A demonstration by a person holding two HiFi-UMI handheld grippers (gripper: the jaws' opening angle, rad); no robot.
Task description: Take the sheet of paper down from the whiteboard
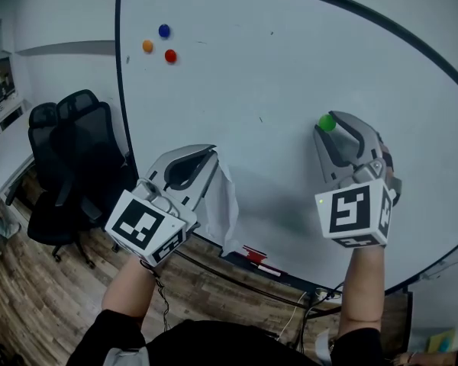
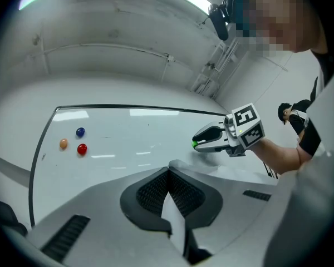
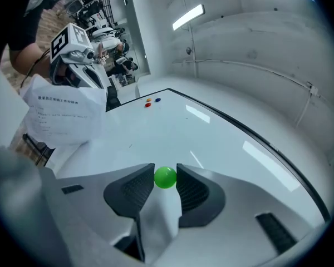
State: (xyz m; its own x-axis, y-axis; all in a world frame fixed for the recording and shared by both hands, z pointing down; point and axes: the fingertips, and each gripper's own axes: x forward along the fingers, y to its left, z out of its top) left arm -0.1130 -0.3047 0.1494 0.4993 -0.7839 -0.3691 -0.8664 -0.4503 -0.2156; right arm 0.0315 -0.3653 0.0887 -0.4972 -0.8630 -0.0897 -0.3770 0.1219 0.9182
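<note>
The white sheet of paper (image 1: 226,201) hangs off the whiteboard (image 1: 290,75), pinched at its upper edge by my left gripper (image 1: 212,155), which is shut on it. In the left gripper view the paper (image 2: 176,222) shows as a strip between the closed jaws (image 2: 168,170). My right gripper (image 1: 327,125) is shut on a green ball magnet (image 1: 327,123) at the board's surface. In the right gripper view the magnet (image 3: 165,177) sits squeezed between both pads, and the printed paper (image 3: 64,115) hangs under the left gripper (image 3: 92,85) at far left.
Blue (image 1: 164,30), orange (image 1: 147,46) and red (image 1: 170,56) magnets cling to the board's upper left. A tray with a red item (image 1: 253,255) runs along the board's lower edge. Two black office chairs (image 1: 69,158) and a white desk (image 1: 4,155) stand at the left.
</note>
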